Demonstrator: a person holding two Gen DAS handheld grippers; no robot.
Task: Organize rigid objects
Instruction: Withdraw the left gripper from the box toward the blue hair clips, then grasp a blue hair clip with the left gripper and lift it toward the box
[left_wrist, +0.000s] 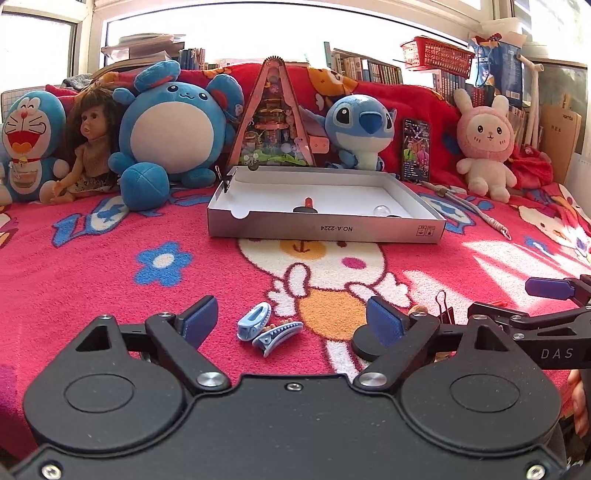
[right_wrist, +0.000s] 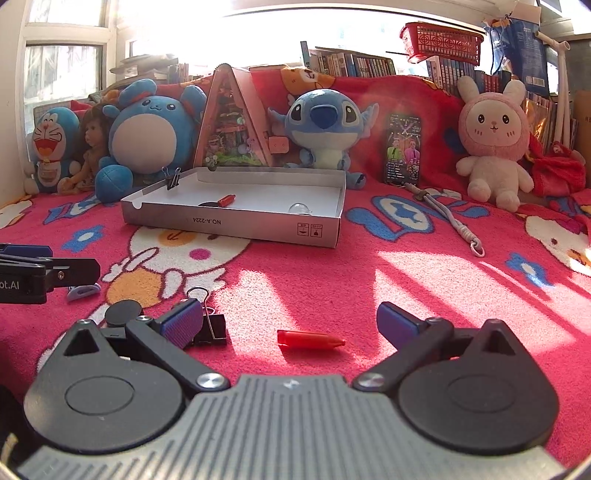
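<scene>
My left gripper (left_wrist: 293, 319) is open and empty just above the red blanket. Two blue hair clips (left_wrist: 267, 328) lie between its fingers. A black disc (left_wrist: 365, 341) lies by its right finger, and a black binder clip (left_wrist: 445, 312) just beyond. My right gripper (right_wrist: 290, 321) is open and empty. A red cap (right_wrist: 310, 339) lies between its fingers, and the binder clip (right_wrist: 210, 326) touches its left finger. The shallow white cardboard box (left_wrist: 325, 229) (right_wrist: 236, 225) sits farther back. It holds a red cap, a black disc and a clear dome, and a binder clip grips its left wall.
Plush toys, a doll and a triangular toy house (left_wrist: 273, 118) line the back behind the box. A phone (right_wrist: 403, 149) leans on the red cushion. A grey cord (right_wrist: 452, 219) lies to the right of the box. Shelves of books and a red basket (right_wrist: 441, 40) stand behind.
</scene>
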